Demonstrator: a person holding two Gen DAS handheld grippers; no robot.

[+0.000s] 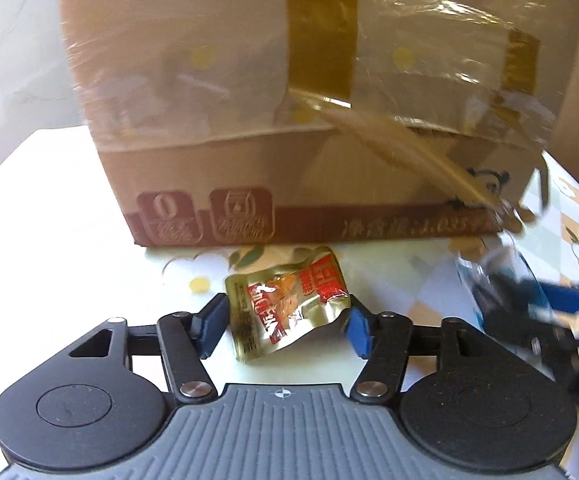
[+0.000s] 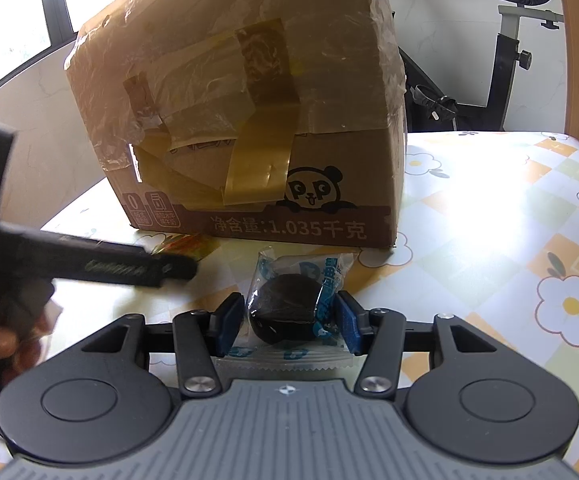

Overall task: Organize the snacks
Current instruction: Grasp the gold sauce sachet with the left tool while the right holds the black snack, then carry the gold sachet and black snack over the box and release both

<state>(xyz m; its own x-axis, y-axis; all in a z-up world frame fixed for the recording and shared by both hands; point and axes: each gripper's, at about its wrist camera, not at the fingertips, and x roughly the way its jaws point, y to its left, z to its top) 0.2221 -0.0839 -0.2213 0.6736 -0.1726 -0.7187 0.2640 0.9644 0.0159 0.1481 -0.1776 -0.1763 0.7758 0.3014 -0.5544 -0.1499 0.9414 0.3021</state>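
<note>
A gold snack packet (image 1: pixel 285 312) with red print lies on the table just in front of a taped cardboard box (image 1: pixel 217 128). My left gripper (image 1: pixel 285 324) has its blue pads against both side edges of the packet, which is creased on the right. My right gripper (image 2: pixel 289 320) is shut on a dark round cake in a clear wrapper with blue print (image 2: pixel 285 308), also in front of the box (image 2: pixel 329 92). The right gripper shows blurred at the right edge of the left wrist view (image 1: pixel 549 312). In the right wrist view the left gripper (image 2: pixel 89 268) reaches in from the left.
The table carries a floral checked cloth (image 2: pixel 489 248). The box's top is not in view, and loose brown tape (image 1: pixel 409 148) hangs down its front. An exercise bike (image 2: pixel 509 40) stands behind the table. A hand (image 2: pixel 1 344) holds the left gripper.
</note>
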